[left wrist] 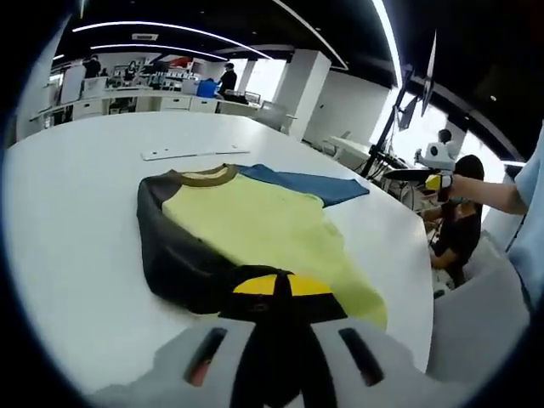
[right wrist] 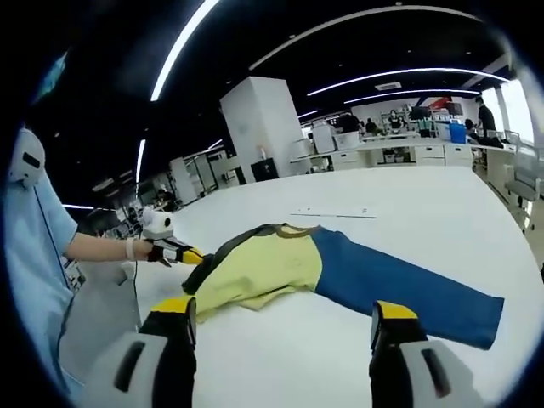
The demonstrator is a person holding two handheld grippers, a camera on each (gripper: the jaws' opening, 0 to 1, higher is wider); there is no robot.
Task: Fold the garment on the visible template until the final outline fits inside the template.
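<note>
One garment (left wrist: 255, 229) — white table (left wrist: 76, 221), prob. office.

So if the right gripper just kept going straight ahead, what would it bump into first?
Probably the garment: the open right gripper points at its yellow and blue middle, across a strip of bare white table. Depth is hard to judge.

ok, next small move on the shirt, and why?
Probably bring the open right gripper down onto the spread blue sleeve and fold it over the yellow shirt body: the sleeve lies flat on the white table, while the left gripper looks shut on the hem.
</note>
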